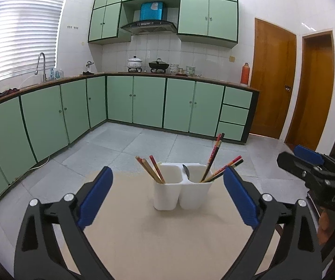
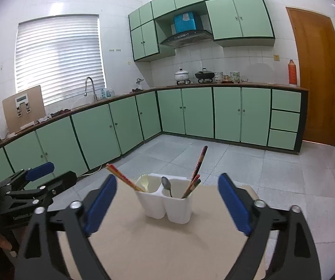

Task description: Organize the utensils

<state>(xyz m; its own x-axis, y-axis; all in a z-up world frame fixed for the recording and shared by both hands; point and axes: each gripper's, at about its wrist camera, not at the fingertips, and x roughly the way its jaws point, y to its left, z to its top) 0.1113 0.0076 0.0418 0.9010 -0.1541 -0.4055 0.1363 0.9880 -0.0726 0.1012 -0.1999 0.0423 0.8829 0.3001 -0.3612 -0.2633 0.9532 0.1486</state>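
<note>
Utensil holder stands beyond both open jaws.

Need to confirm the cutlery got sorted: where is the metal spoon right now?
In both wrist views, the metal spoon stands bowl-up in the right compartment of the white two-cup plastic holder, beside the dark chopsticks, on the beige table.

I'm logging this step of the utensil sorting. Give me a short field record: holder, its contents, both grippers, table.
holder: white two-compartment holder, upright on table
left compartment: chopsticks
right compartment: spoon and chopsticks
left gripper: open, nothing held
right gripper: open, nothing held
table: beige top, no loose utensils visible
</note>
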